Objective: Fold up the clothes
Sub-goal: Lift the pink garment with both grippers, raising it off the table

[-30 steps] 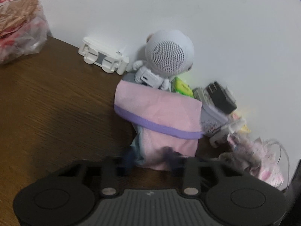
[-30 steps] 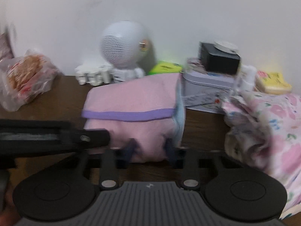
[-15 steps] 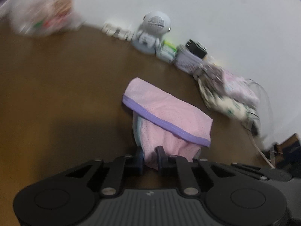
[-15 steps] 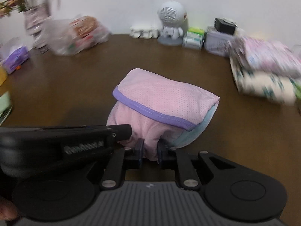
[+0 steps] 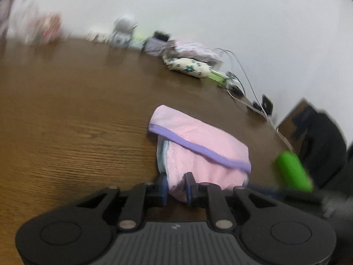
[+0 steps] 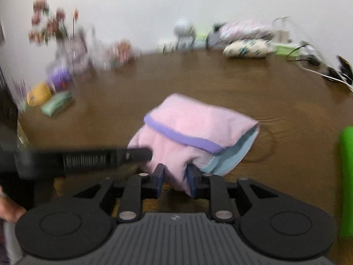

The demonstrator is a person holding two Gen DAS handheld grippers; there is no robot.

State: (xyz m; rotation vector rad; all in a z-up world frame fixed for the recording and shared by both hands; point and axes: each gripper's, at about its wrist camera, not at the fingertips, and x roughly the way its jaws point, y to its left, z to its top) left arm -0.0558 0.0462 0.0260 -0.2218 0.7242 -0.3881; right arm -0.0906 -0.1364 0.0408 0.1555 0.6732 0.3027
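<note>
Left wrist view, blurred wall clutter (image 5: 123, 33), pink garment (image 5: 198, 150) hem behind tongs (image 5: 176, 187).

A dark wood-grain tabletop (image 6: 220, 84) carries a folded pink garment (image 6: 194, 130) near its front. Along the far edge by the wall lie folded clothes (image 6: 245, 42), a white speaker (image 6: 184, 32), cables (image 6: 317, 64), flowers (image 6: 50, 26) and small packets (image 6: 55, 103).

Garment (image 6: 194, 123): pink, purple band, light blue lining. Table (image 6: 220, 79): dark brown woodgrain. Far-edge bundle (image 5: 189, 65): cream, teal floral print. Wall (image 5: 198, 6): white.
</note>
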